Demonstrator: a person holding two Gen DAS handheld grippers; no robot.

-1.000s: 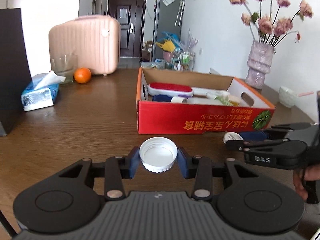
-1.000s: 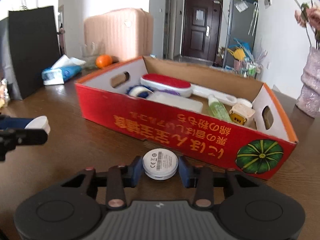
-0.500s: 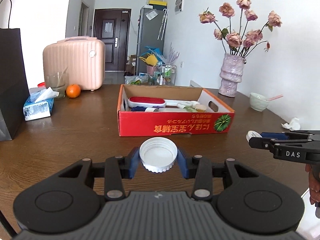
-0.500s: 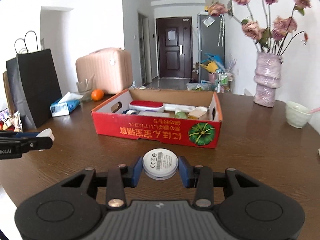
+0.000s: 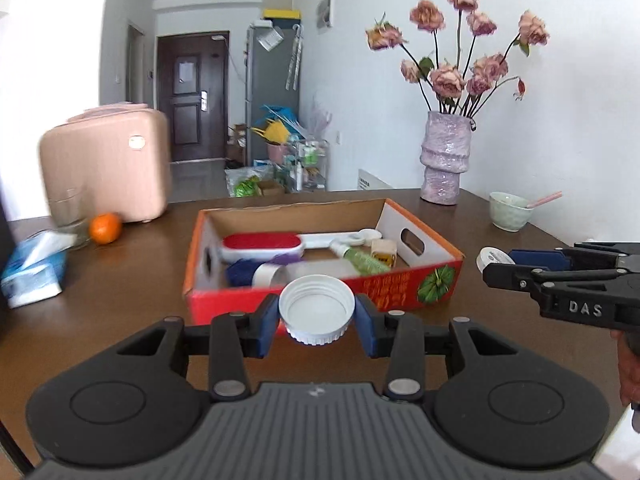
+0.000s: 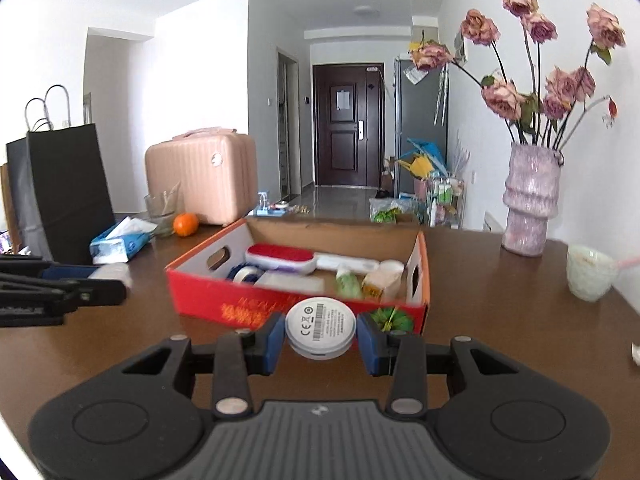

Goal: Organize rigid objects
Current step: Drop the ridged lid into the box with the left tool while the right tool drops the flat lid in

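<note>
White cap (image 5: 317, 309): ribbed, open side up, pinched between the blue pads of the left gripper (image 5: 316, 322), held above the worktop (image 5: 120, 280) just short of the box (image 5: 400, 284).
Puck (image 6: 320, 327): a flat white disc (printed label and barcode facing up), clamped in the right gripper (image 6: 321, 338), also in the air near the box's front wall.
Box: red cardboard, open top, on the brown wooden worktop; inside lie a red-topped brush (image 5: 262, 245), a green bottle (image 5: 362, 260), a tape roll (image 5: 266, 274), a small yellow-labelled item (image 5: 383, 251).
Around it: vase (image 5: 445, 158) of dried roses and a pale bowl (image 5: 510, 211) to the right; orange (image 5: 105, 228), tissue pack (image 5: 34, 268), pink case (image 5: 106, 166) to the left.
Black bag (image 6: 66, 192): far left, seen from the right gripper.
</note>
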